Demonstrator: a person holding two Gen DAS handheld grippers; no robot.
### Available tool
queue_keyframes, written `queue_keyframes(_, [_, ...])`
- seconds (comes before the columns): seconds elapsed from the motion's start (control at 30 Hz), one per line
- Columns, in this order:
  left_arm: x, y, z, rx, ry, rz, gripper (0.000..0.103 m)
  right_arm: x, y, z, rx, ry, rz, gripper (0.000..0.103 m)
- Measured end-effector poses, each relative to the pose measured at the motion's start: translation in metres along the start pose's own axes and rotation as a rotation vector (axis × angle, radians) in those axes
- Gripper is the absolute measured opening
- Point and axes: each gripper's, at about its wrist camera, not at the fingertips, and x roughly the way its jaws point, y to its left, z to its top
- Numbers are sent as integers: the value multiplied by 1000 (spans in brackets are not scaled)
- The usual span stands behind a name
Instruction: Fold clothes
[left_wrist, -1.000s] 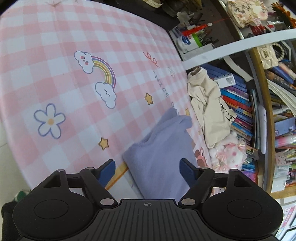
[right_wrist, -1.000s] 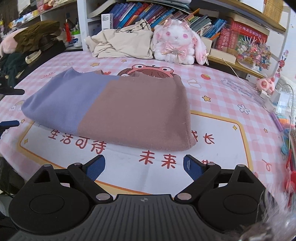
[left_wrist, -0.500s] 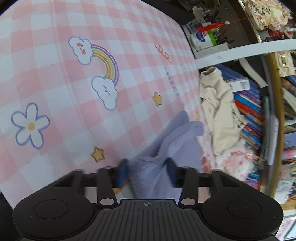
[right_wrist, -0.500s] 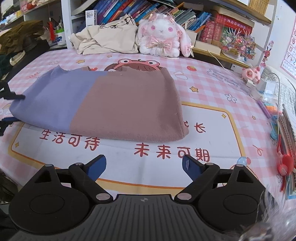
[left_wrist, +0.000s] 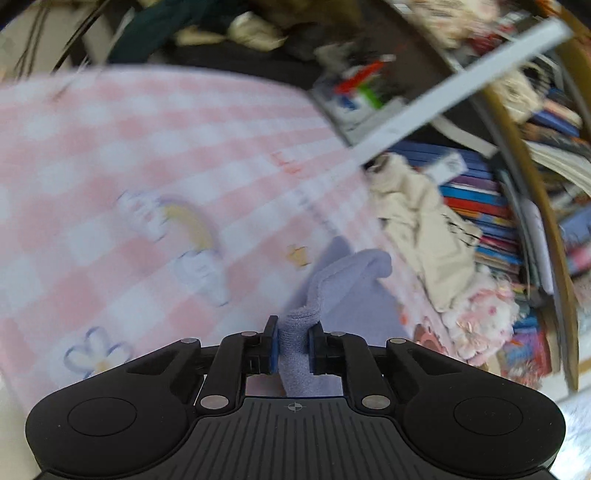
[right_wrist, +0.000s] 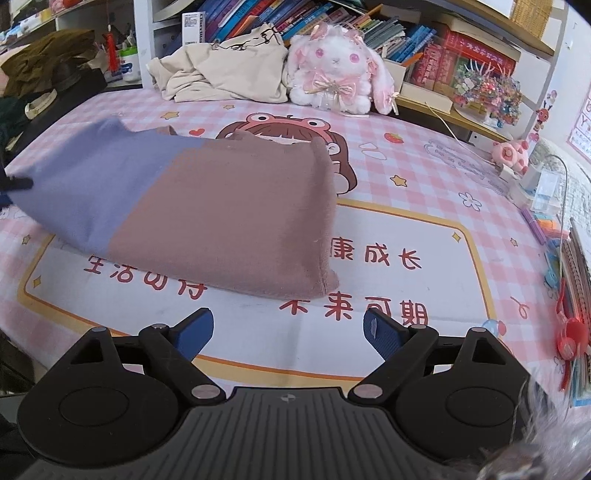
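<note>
A folded garment (right_wrist: 207, 206), lilac at its left end and dusty brown at its right, lies on the pink checked cartoon sheet (right_wrist: 406, 177). In the left wrist view my left gripper (left_wrist: 293, 332) is closing on the lilac end (left_wrist: 351, 295). The cloth is bunched between the blue pads and rises from the sheet there. That view is motion-blurred. My right gripper (right_wrist: 288, 328) stands open with nothing between its fingers. It hovers over the printed white panel, just in front of the garment's near brown edge.
A crumpled cream garment (right_wrist: 229, 70) and a pink plush rabbit (right_wrist: 336, 70) sit at the back, against bookshelves (right_wrist: 461, 62). Dark clothes (right_wrist: 44, 55) are piled at the back left. Pens and small toys (right_wrist: 554, 240) crowd the right edge.
The left jaws went from wide open around the lilac corner to pinching it. The left view swung, and the lilac end lifted a little. The right gripper barely moved.
</note>
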Motion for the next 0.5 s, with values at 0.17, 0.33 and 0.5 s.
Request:
queue_keyframes(0.17, [5, 14, -3, -49, 32, -8, 24, 1, 4, 2, -11, 0, 9, 89])
queue_keyframes(0.33, [15, 15, -6, -73, 56, -19, 27, 2, 10, 5, -29, -4, 16, 89])
queue_keyframes(0.5, [16, 21, -4, -108, 59, -44, 27, 3, 13, 6, -31, -1, 19, 89])
